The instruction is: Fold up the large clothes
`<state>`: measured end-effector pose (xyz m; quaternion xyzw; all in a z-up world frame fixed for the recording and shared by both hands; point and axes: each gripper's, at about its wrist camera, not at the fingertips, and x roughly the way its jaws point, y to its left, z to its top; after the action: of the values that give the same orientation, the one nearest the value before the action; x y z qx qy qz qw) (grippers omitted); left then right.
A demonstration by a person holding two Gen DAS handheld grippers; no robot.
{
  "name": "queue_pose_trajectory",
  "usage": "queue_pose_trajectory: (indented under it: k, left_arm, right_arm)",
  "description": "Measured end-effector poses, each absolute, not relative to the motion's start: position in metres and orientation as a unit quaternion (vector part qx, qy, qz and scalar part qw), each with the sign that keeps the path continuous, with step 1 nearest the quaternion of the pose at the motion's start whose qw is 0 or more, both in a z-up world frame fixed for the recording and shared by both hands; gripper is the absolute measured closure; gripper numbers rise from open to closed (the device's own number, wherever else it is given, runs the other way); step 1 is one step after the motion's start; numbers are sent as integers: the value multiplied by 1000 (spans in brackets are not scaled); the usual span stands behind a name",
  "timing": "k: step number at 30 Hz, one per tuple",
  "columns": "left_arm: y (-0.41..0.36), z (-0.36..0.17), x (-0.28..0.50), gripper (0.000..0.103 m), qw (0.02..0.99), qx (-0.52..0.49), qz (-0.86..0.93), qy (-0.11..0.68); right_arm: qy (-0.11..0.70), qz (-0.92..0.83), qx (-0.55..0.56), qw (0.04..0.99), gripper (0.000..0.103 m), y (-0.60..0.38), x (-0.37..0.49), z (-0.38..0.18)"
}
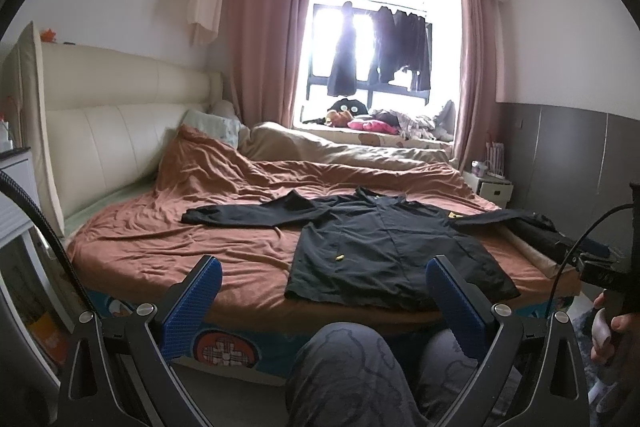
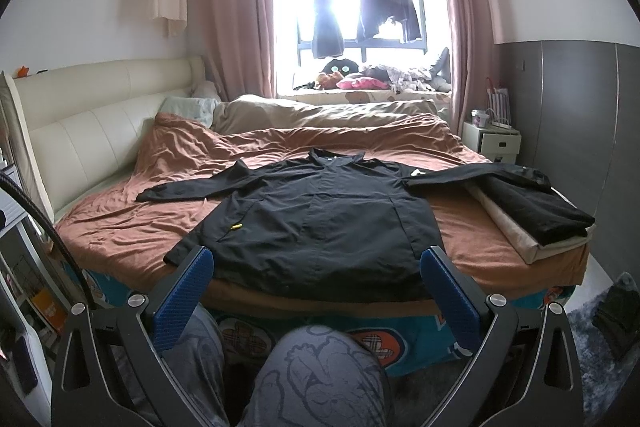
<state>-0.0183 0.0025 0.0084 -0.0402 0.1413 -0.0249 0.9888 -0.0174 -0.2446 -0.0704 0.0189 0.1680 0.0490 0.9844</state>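
A large black jacket (image 1: pixel 384 243) (image 2: pixel 316 215) lies spread flat on the rust-brown bedspread (image 1: pixel 168 235) (image 2: pixel 120 235), collar toward the window, both sleeves stretched out sideways. A small yellow tag sits on its left chest. My left gripper (image 1: pixel 324 291) is open, held short of the jacket's hem above the bed's near edge, nothing between its blue fingers (image 1: pixel 196 299). My right gripper (image 2: pixel 316 287) is open too, level with the hem, its blue fingers (image 2: pixel 450 291) on either side of it. In the left wrist view a hand (image 1: pixel 612 327) grasps the right gripper's handle at the far right.
Folded dark and beige clothes (image 2: pixel 536 219) are stacked on the bed's right corner. A person's knees in grey patterned trousers (image 2: pixel 320 375) fill the foreground. A cream headboard (image 2: pixel 88 123) stands left, a white nightstand (image 2: pixel 496 143) right, a beige duvet (image 2: pixel 328 111) behind.
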Motion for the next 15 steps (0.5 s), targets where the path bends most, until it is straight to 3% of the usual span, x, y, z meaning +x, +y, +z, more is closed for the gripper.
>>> queue_pose_trajectory:
  k: [15]
  left_arm:
    - [7, 8, -21, 0, 989, -43, -21, 139]
  right_arm:
    - [167, 18, 6, 986, 0, -236, -20, -69]
